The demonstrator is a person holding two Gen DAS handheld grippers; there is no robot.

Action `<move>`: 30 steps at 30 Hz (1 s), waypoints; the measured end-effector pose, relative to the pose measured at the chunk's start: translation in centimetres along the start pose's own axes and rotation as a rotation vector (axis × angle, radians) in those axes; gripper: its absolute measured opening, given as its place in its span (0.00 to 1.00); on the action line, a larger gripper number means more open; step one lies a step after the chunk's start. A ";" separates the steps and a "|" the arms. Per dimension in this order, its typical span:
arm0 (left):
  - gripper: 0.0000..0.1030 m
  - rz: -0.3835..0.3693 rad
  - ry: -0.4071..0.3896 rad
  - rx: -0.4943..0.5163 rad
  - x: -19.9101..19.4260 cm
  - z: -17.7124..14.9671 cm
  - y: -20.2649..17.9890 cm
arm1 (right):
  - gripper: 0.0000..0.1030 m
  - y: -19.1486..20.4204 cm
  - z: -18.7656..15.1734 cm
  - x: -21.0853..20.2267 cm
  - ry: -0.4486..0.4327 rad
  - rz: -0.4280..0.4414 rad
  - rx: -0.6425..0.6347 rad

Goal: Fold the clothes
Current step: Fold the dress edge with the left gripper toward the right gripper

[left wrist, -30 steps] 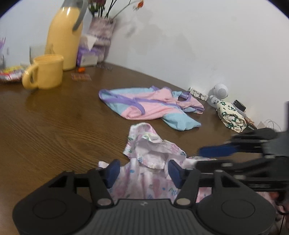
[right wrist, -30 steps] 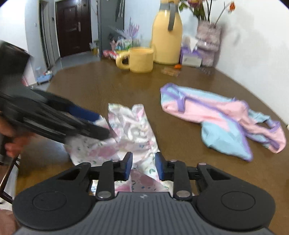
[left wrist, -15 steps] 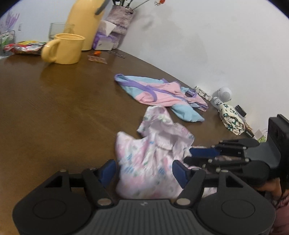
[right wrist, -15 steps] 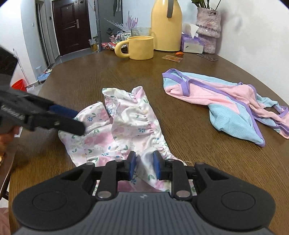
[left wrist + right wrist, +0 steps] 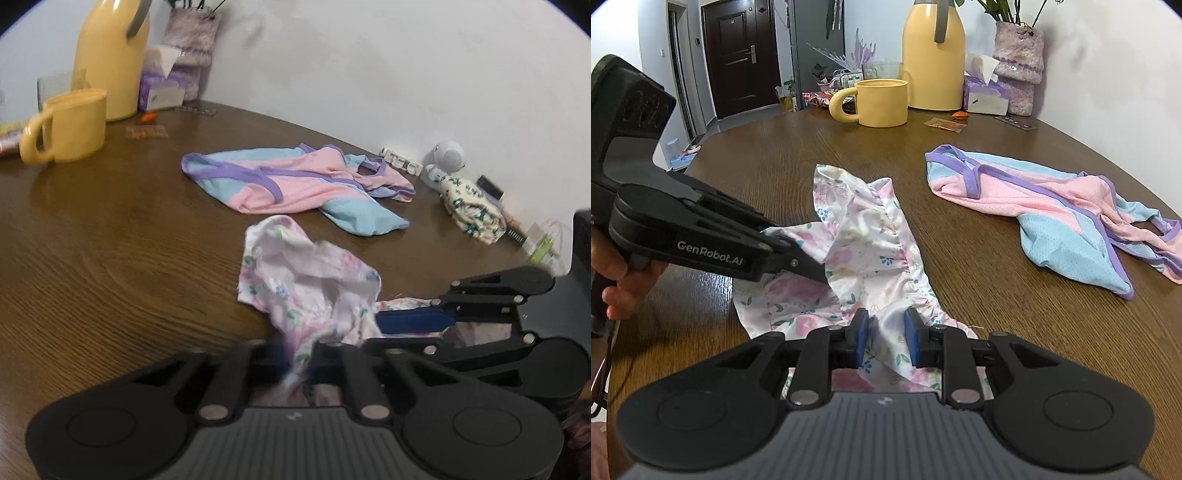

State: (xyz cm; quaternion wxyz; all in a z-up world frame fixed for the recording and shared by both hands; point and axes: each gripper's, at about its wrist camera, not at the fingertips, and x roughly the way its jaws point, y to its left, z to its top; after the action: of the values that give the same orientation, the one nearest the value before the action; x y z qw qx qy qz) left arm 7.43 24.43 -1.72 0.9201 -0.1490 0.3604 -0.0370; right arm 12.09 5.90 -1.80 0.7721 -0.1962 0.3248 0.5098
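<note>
A pink floral frilled garment (image 5: 864,254) lies crumpled near the front edge of the brown wooden table (image 5: 1015,332); it also shows in the left wrist view (image 5: 306,284). My left gripper (image 5: 297,363) is shut on a bunch of its cloth, and in the right wrist view (image 5: 816,271) it comes in from the left. My right gripper (image 5: 885,338) holds a fold of the garment's near hem between its blue pads; in the left wrist view (image 5: 402,325) it reaches in from the right. A pink, blue and purple garment (image 5: 1052,210) lies spread further back.
A yellow mug (image 5: 875,101), a yellow jug (image 5: 932,59), a tissue box (image 5: 984,96) and a pink vase (image 5: 1019,70) stand at the table's far end. A small floral bundle (image 5: 472,210) and a white round gadget (image 5: 448,157) lie by the wall.
My left gripper closed from wide open onto the floral garment's cloth. The garment has bunched up between the two grippers. The right gripper stays on the hem.
</note>
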 end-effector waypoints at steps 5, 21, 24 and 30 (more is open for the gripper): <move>0.05 -0.065 -0.019 -0.098 -0.2 -0.1 1.1 | 0.22 -0.1 -0.1 0.0 -0.008 0.005 -0.005; 0.23 -0.147 -0.008 -0.324 1.5 0.8 2.8 | 0.22 0.0 -0.3 -0.1 -0.015 0.003 -0.009; 0.23 -0.141 -0.010 -0.339 1.9 1.2 2.6 | 0.22 0.0 -0.3 -0.1 -0.016 0.003 -0.011; 0.02 -0.098 -0.050 -0.251 1.8 0.7 1.3 | 0.22 0.0 -0.3 -0.1 -0.017 0.004 -0.012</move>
State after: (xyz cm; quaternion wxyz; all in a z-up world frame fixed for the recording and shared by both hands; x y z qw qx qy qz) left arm 9.20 25.56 -2.76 0.9000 -0.2813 0.3314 -0.0328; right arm 11.97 5.66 -1.90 0.7727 -0.1958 0.3153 0.5149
